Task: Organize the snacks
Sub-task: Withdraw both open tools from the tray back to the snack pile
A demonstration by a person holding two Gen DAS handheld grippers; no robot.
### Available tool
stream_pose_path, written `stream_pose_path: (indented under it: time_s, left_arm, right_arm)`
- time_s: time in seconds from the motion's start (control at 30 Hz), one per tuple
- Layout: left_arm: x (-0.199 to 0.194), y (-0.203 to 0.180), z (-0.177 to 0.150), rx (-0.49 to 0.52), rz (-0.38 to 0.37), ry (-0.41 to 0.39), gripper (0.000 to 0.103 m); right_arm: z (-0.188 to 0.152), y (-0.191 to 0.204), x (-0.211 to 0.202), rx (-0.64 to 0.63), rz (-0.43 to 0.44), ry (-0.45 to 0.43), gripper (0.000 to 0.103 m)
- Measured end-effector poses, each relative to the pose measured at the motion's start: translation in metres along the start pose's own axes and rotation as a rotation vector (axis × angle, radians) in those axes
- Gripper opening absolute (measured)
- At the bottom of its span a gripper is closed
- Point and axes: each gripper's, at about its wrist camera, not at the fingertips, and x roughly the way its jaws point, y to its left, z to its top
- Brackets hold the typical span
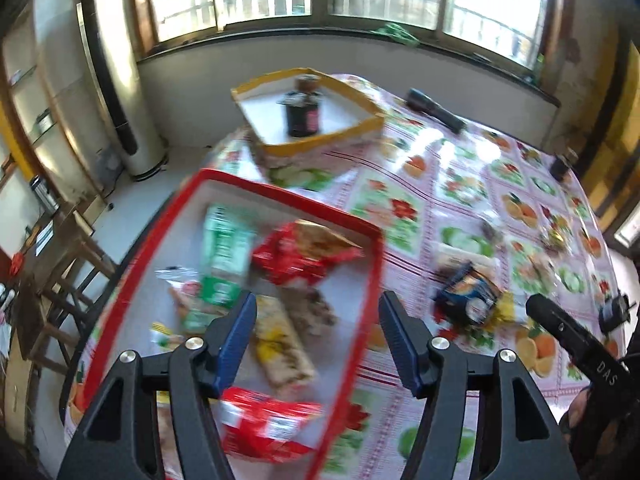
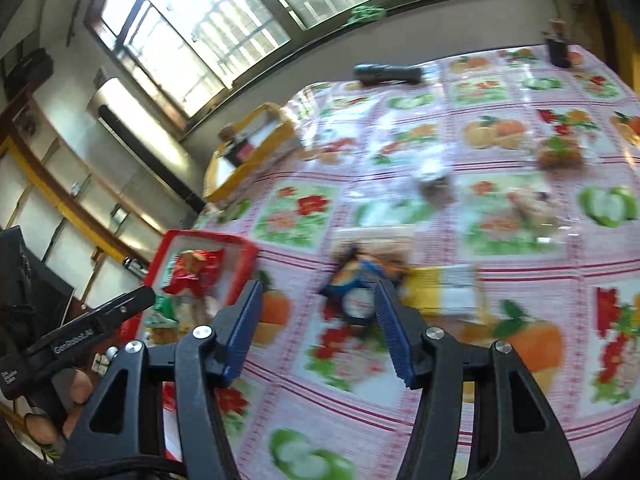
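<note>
A red-rimmed tray [image 1: 374,280] holds several snack packs: a green one [image 1: 226,248], a red one [image 1: 304,258], a yellow bar [image 1: 280,344] and a red-and-white pack [image 1: 268,426]. My left gripper [image 1: 318,344] is open and empty above the tray. A blue snack pack [image 1: 468,296] lies on the tablecloth to the right of the tray. In the right wrist view my right gripper [image 2: 318,324] is open and empty, just short of the blue pack [image 2: 354,284], with a yellow pack [image 2: 444,290] beside it. The red tray [image 2: 160,252] shows at the left.
A yellow-rimmed box [image 1: 320,142] with a dark jar [image 1: 303,106] stands at the table's far edge. A black flashlight [image 1: 434,110] and a small dark bottle [image 1: 564,164] lie farther back. More small snacks [image 2: 434,184] are scattered on the fruit-print tablecloth [image 2: 500,136]. Wooden stools [image 1: 60,300] stand at the left.
</note>
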Motion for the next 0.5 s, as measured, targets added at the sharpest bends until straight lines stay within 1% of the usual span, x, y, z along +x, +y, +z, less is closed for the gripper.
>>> stream_pose_path:
  time_s: [0.17, 0.27, 0.33, 0.37, 0.43, 0.5]
  left_arm:
    - [0.006, -0.033, -0.006, 0.042, -0.043, 0.034, 0.067]
    - [0.016, -0.048, -0.009, 0.029, -0.066, 0.077, 0.068]
    - [0.026, -0.057, -0.011, 0.0, -0.092, 0.117, 0.068]
    - [0.033, -0.061, -0.012, -0.016, -0.109, 0.141, 0.068]
    - [0.05, -0.07, -0.013, -0.064, -0.161, 0.209, 0.068]
    - [0.064, -0.075, -0.014, -0.115, -0.202, 0.267, 0.068]
  right_arm:
    - [0.001, -0.04, -0.017, 0.032, -0.061, -0.012, 0.06]
    - [0.002, -0.059, -0.023, 0.046, -0.093, -0.016, 0.06]
    - [0.005, -0.071, -0.025, 0.046, -0.11, -0.018, 0.06]
    - [0.006, -0.075, -0.025, 0.038, -0.117, -0.017, 0.06]
    - [0.008, -0.077, -0.02, -0.007, -0.12, 0.015, 0.06]
    - [0.005, -0.069, -0.014, -0.12, -0.121, 0.049, 0.06]
